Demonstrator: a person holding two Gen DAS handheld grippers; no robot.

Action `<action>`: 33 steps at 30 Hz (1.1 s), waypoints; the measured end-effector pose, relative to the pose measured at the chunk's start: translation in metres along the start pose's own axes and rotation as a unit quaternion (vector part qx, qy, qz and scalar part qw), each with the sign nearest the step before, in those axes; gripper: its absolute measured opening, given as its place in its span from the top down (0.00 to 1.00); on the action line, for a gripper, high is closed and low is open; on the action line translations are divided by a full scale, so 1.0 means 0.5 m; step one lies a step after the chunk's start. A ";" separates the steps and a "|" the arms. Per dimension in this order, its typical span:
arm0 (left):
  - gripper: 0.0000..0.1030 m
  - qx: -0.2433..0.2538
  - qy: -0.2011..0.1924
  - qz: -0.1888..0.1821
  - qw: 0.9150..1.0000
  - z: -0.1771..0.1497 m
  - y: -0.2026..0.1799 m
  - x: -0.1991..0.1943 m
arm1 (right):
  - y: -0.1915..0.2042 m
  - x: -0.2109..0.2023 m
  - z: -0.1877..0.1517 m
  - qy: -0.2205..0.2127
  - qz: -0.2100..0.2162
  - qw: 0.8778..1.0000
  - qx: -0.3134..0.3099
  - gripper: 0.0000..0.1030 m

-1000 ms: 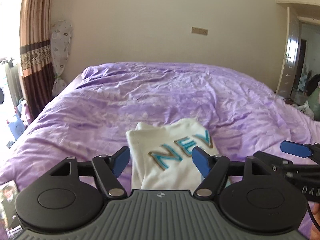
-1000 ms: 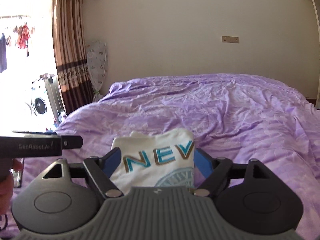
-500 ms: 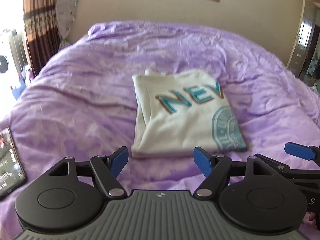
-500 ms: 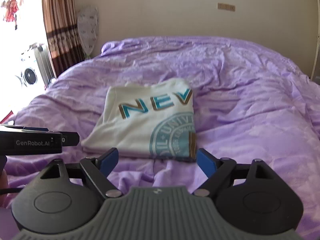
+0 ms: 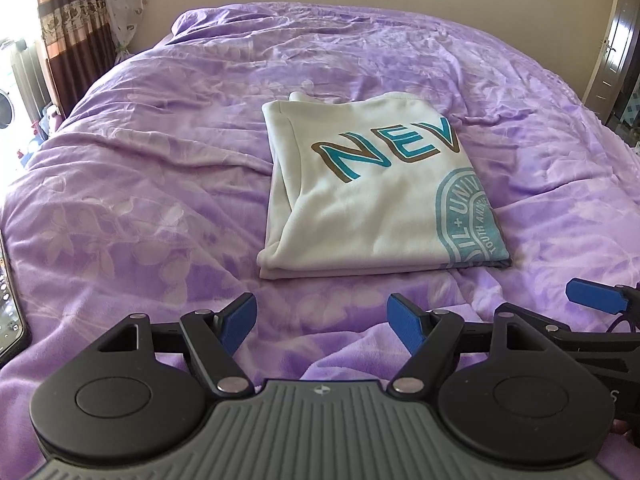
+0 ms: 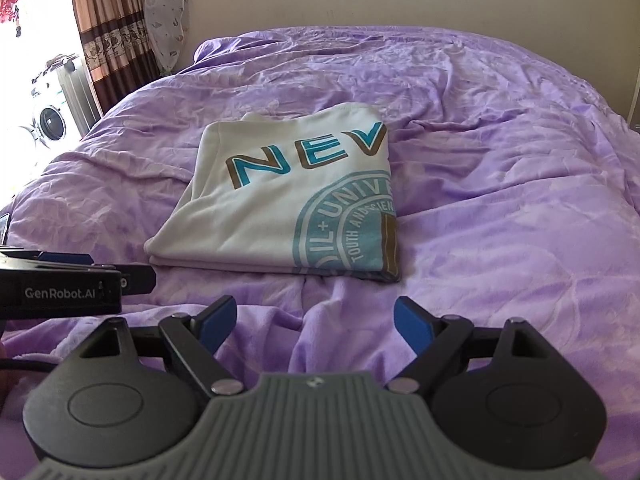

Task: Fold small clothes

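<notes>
A cream T-shirt (image 5: 372, 196) with teal "NEV" letters and a round teal print lies folded into a flat rectangle on the purple bed; it also shows in the right wrist view (image 6: 280, 204). My left gripper (image 5: 322, 322) is open and empty, hovering just in front of the shirt's near edge. My right gripper (image 6: 314, 322) is open and empty, also just short of the near edge. The right gripper's blue fingertip (image 5: 596, 300) shows at the right of the left wrist view; the left gripper's body (image 6: 68, 286) shows at the left of the right wrist view.
The purple bedspread (image 5: 160, 168) is wrinkled around the shirt. A phone (image 5: 8, 320) lies at the bed's left edge. Curtains (image 6: 108, 28) and a washing machine (image 6: 50, 120) stand to the left, a door (image 5: 616, 48) to the right.
Both grippers have risen and pulled back from the shirt, tilting downward. The whole folded shirt now lies free on the bed ahead of the open fingers.
</notes>
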State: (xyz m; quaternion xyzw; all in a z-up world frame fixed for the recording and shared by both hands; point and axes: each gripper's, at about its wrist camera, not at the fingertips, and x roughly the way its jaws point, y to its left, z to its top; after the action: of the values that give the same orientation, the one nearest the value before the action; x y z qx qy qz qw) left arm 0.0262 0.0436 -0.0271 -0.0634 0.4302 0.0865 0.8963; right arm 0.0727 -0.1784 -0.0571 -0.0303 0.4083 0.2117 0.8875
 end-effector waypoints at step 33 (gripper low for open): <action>0.16 0.003 0.001 0.000 1.000 0.001 -0.005 0.000 | 0.000 -0.004 0.002 -0.006 0.004 1.000 0.005 0.20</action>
State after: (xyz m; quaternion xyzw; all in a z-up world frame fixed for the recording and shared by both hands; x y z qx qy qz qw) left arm 0.0270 0.0413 -0.0265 -0.0606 0.4312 0.0854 0.8962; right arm 0.0722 -0.1791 -0.0550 -0.0229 0.4039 0.2131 0.8893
